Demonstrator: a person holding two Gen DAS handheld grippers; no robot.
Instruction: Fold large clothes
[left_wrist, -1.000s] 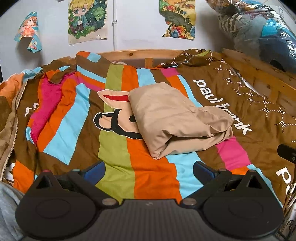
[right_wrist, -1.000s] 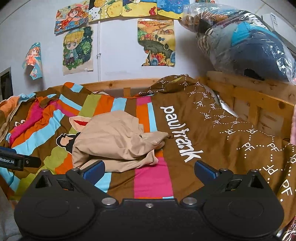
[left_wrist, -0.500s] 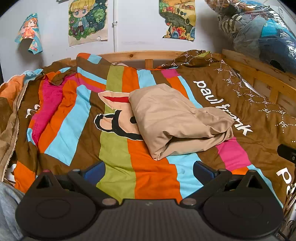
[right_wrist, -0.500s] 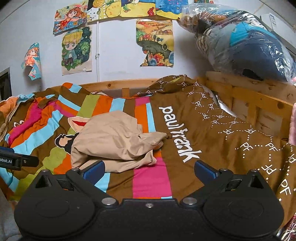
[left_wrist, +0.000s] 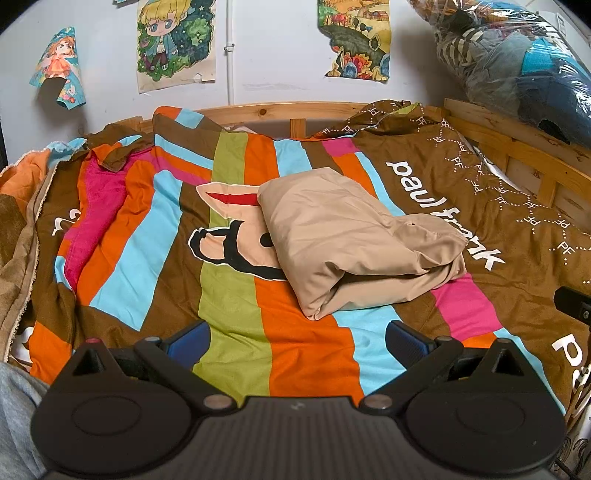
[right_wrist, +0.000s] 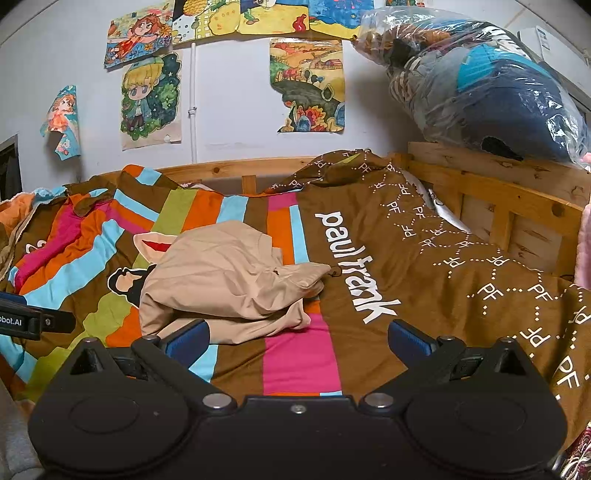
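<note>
Left claw (left_wrist: 297, 339): released, fingers spread, holding nothing, above the near edge of the bed (left_wrist: 517, 147). Right claw (right_wrist: 297, 338): likewise released and empty. Beige garment (left_wrist: 354, 240): folded into a bundle, lying mid-bed on the striped duvet (left_wrist: 229, 295). Beyond, wooden headboard (right_wrist: 236, 170) at the far edge.
</note>
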